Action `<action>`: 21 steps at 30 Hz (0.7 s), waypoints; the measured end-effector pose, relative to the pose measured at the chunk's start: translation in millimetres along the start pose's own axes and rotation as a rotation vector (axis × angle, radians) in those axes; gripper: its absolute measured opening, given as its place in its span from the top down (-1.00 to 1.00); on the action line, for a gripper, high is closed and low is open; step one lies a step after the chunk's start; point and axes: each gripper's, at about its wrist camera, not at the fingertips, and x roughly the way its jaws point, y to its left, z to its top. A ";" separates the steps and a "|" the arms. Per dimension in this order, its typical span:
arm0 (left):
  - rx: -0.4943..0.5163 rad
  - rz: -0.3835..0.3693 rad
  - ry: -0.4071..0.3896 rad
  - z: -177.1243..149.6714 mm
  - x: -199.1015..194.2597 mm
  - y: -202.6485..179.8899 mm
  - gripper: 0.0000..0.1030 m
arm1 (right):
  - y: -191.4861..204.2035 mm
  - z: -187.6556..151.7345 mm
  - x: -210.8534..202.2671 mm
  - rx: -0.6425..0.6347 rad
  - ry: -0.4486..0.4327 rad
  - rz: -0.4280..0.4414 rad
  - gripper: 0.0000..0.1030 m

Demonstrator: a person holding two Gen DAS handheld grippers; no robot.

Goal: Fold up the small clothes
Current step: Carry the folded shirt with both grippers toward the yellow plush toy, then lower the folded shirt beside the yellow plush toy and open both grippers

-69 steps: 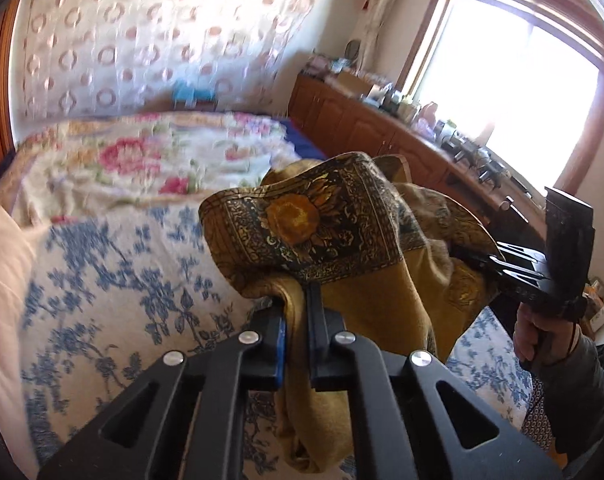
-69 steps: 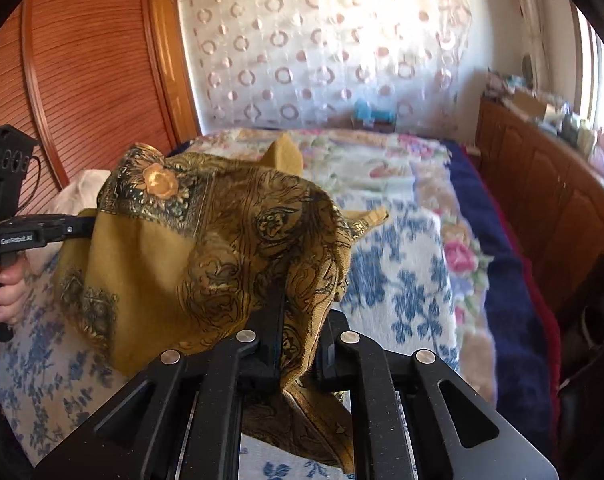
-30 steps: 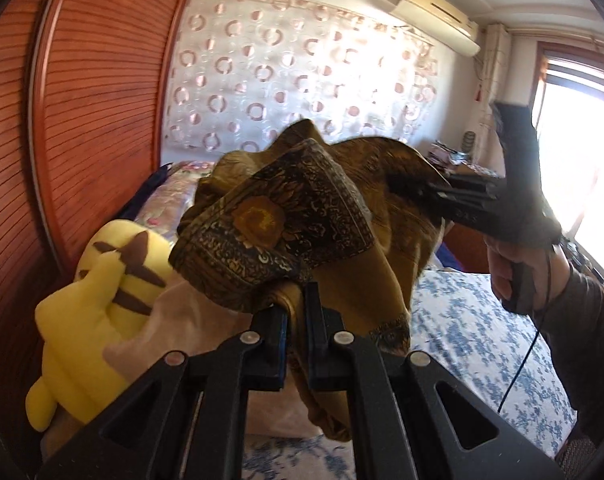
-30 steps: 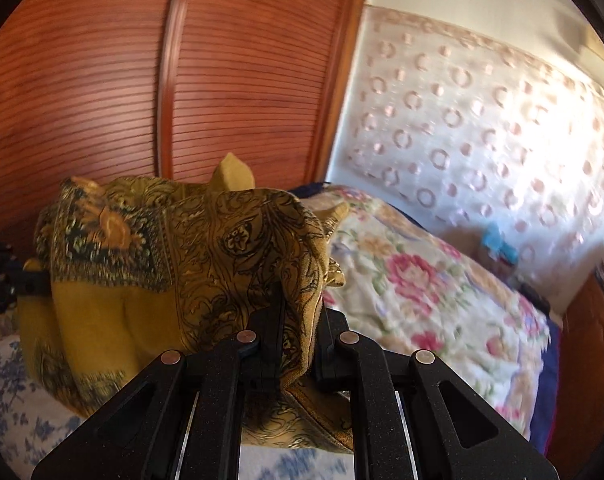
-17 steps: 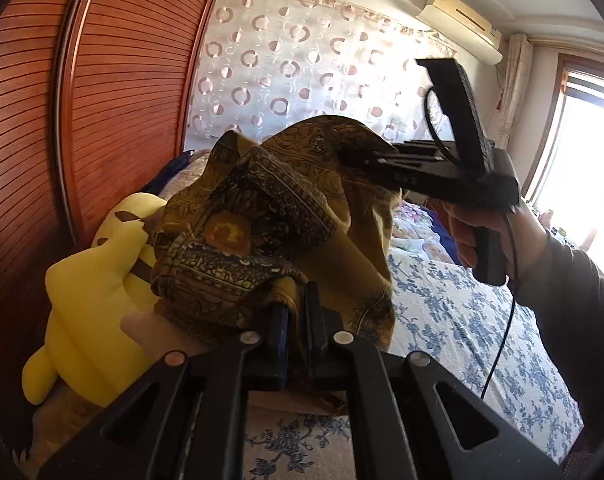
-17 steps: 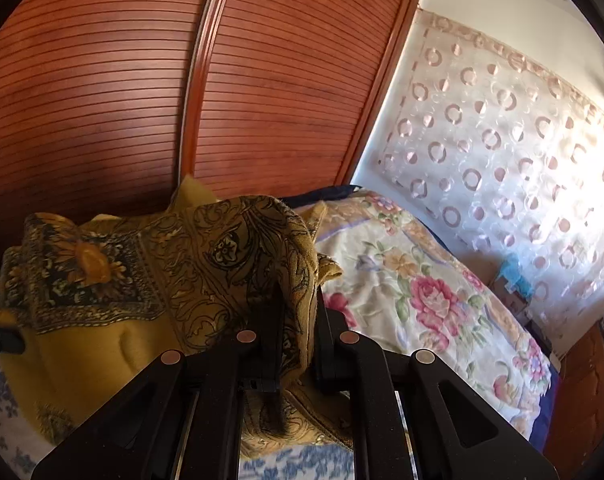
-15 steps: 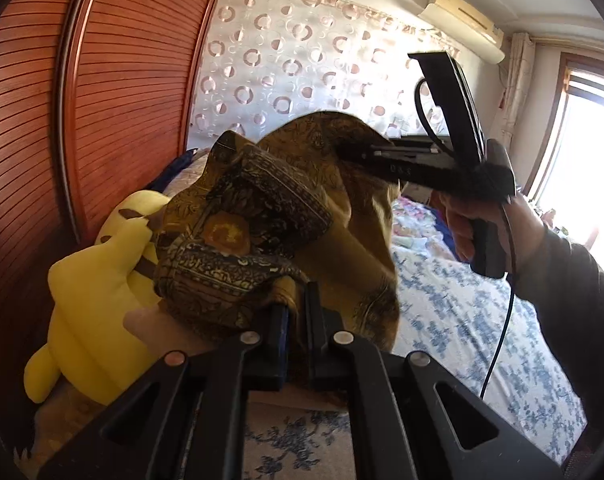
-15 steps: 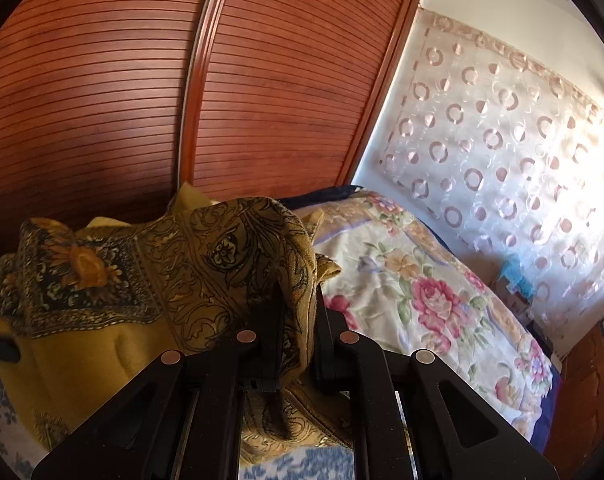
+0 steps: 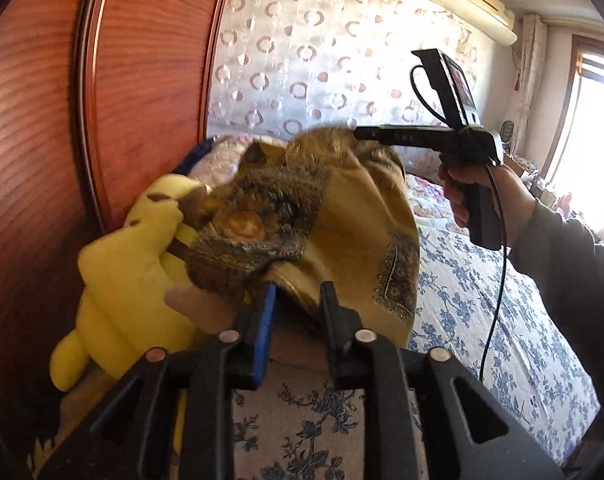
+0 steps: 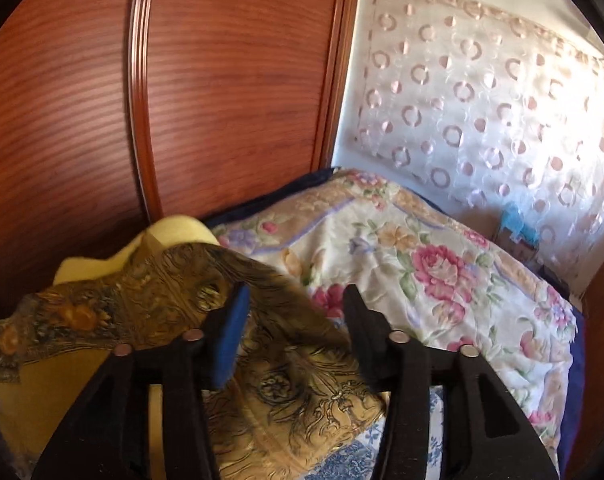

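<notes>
A reddish slatted wooden wardrobe [image 10: 221, 92] stands left; far off, a circle-patterned curtain [image 10: 482, 112]; a sunlit window [image 9: 598, 128] glares right, above the bed [image 10: 402, 264].

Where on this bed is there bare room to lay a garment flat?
Free: the blue-flowered sheet between the mustard scarf and the person's sleeve; also the rose-print quilt toward the curtain. Crowded: the wardrobe side, where the yellow plush toy sits.
</notes>
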 end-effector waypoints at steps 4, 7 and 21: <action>0.019 0.006 -0.042 8.9 -10.8 -1.1 0.43 | 4.0 -2.6 -25.1 -0.015 -0.044 0.036 -0.27; 0.019 0.003 -0.026 17.2 1.1 0.5 0.40 | 13.1 -9.5 -32.9 -0.024 -0.026 0.119 -0.33; 0.037 0.022 0.007 18.9 7.4 -14.1 0.30 | 59.6 -54.3 18.2 -0.039 0.106 0.157 -0.56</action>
